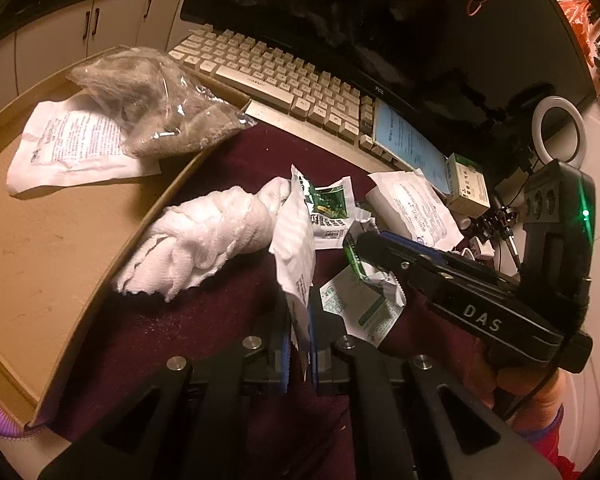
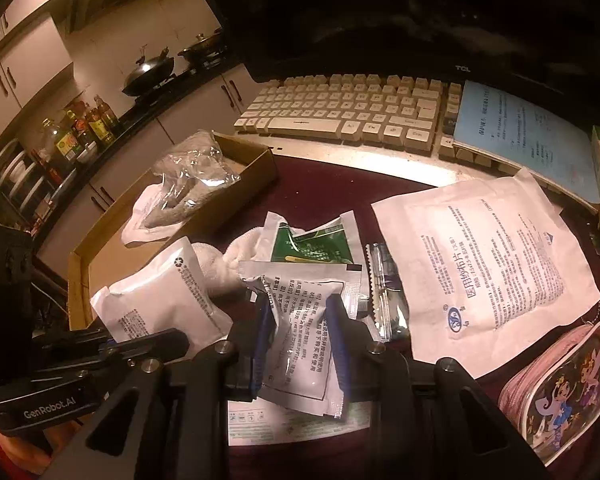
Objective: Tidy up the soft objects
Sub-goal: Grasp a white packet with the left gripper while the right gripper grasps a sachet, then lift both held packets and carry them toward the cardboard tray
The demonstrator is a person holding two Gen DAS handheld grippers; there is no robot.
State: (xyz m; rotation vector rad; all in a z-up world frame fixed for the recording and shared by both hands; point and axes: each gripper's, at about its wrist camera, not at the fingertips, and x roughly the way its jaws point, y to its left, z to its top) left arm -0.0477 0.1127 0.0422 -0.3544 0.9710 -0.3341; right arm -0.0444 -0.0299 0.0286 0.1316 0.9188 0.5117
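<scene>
A: Step? Both tongs loaded. Left gripper [image 1: 300, 344] pinches a white pouch [image 1: 294, 252] by its lower edge, so it stands upright at 6 o'clock in the left view. Right gripper [image 2: 300, 336] is clamped on a printed sachet [image 2: 300, 344], crumpled between the pads.

B: So pick done, transfer next?

A: I'd say so. The box [image 1: 40, 240] sits at 9 o'clock, already holding a bagged grey cloth [image 1: 156, 100] and a flat pack [image 1: 72, 144]. Each pouch wants carrying over the box wall, then release.

B: Leftovers?

A: White towel [image 1: 204, 244] draped on the box edge, green sachet [image 2: 312, 244], big gauze pack [image 2: 488, 272] at 3 o'clock in the right view, pink pouch [image 2: 560, 392].

B: Unclear bits?

A: Print is too small to read. Sheets under the right gripper are half hidden.
</scene>
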